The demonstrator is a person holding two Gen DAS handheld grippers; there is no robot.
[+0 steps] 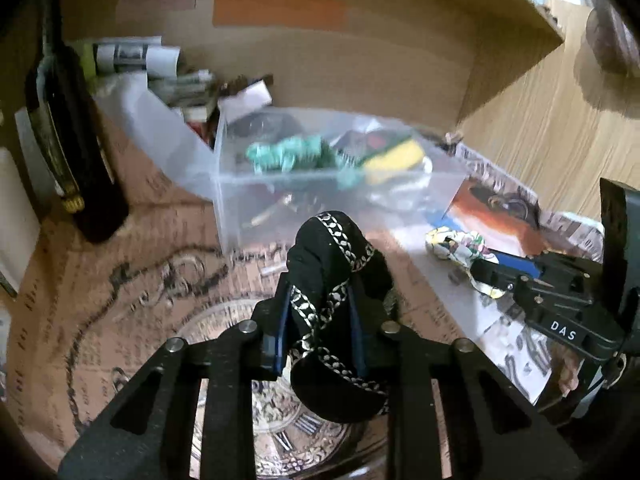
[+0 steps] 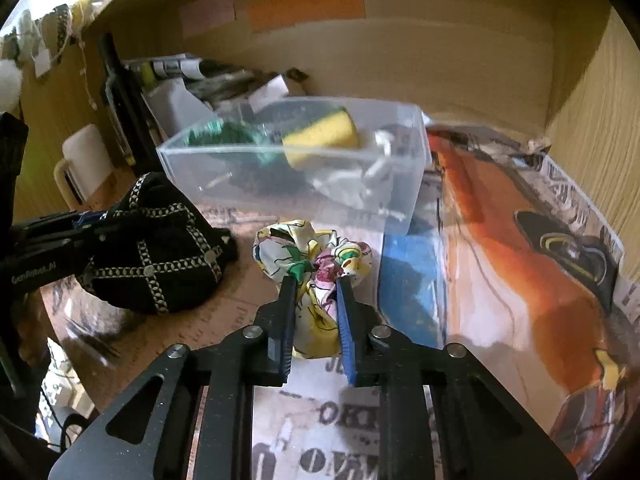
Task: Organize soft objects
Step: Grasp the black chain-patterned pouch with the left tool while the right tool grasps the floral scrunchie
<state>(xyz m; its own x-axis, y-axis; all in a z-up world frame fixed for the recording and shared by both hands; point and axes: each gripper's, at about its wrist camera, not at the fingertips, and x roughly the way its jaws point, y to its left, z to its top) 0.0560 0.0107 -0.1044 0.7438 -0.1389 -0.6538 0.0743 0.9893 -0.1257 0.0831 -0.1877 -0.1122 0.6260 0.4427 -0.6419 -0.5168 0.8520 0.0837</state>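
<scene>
A paper-lined desk point(image 2: 500, 280) inside a wooden alcove fills both my wrist views, its surface covered in printed sheets. At its middle stands a clear plastic bin point(image 2: 280, 172) already holding a yellow sponge point(image 2: 320, 136) and a green knitted piece point(image 2: 224, 136); the same bin point(image 1: 320, 184) sits straight ahead of my left tool. My left gripper point(image 1: 320, 320) is clamped on a black cloth with silver chain trim point(image 1: 336, 288), holding it up in front of the bin's near wall; from the right side that cloth point(image 2: 156, 248) bulges out of the tool at the left edge. My right gripper point(image 2: 318, 304) is closed on a floral scrunchie point(image 2: 312, 256), just before the bin, beside a blue sheet point(image 2: 408, 280).
</scene>
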